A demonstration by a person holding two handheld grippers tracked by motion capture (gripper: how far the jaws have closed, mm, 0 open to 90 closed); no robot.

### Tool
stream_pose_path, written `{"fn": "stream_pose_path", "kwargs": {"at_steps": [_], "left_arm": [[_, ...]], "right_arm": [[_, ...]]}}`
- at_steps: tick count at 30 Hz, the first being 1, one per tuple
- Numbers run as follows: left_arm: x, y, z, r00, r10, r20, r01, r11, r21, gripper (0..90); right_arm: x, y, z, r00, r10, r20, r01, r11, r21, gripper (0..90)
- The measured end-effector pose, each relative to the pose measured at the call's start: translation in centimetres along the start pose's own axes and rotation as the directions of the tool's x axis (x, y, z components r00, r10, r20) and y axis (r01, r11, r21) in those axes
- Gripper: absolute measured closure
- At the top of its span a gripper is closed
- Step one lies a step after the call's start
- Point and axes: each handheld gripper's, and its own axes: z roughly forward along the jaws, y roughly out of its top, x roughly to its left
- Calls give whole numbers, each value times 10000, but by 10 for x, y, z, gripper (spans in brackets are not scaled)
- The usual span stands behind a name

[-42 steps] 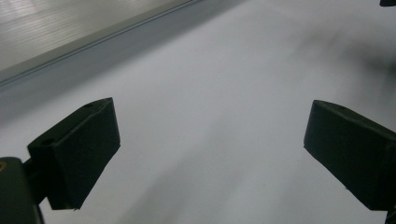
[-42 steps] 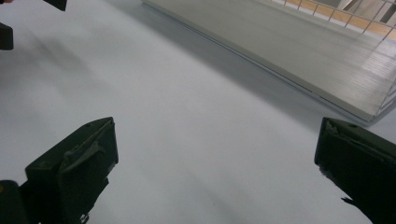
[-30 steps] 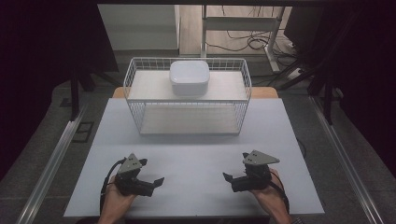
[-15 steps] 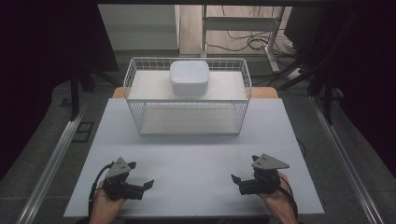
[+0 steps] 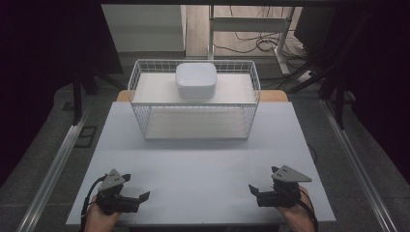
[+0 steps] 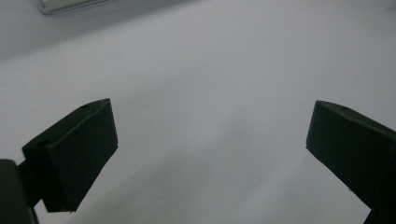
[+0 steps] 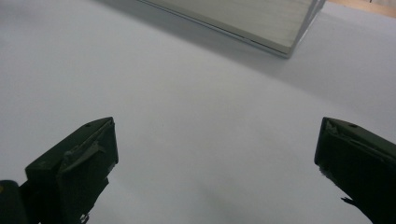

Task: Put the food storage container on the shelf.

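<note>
A white wire basket rack [image 5: 194,121] stands at the back middle of the white table [image 5: 198,159]. On its top shelf rests a white rounded box [image 5: 196,80]. My left gripper [image 5: 141,198] lies low at the front left corner, held in a hand, jaws wide apart with nothing between them [image 6: 210,140]. At the front right my right gripper [image 5: 255,191] is likewise open and empty [image 7: 215,154], its jaws pointing toward the table's middle. The rack's lower corner [image 7: 285,46] appears far ahead in the right gripper view.
Metal rails [image 5: 53,164] run along both sides of the table on the grey floor. Behind the rack are cables [image 5: 251,46] and a metal stand [image 5: 246,24]. Dark panels flank the scene. A broad stretch of bare tabletop lies between the grippers and the rack.
Both grippers have slid outward and toward the front edge: the left to the front left corner, the right farther to the right. Both stay open.
</note>
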Motion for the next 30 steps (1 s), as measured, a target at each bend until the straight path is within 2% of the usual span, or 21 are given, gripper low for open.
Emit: {"fn": "stream_pose_path", "kwargs": {"at_steps": [11, 20, 30], "left_arm": [[5, -12, -12, 9992, -334, -238, 333, 9994, -37, 14], [6, -13, -12, 9983, -539, -199, 539, 9985, -41, 17], [8, -13, -10, 9972, -701, -275, 705, 9974, 160, 29]], "right_arm": [[-7, -16, -11, 9987, 432, 263, -437, 9988, 201, 0], [-8, -36, -12, 9962, 834, 242, -852, 9923, 900, 0], [-11, -37, -12, 9926, 1177, 315, -1201, 9884, 927, 0]]}}
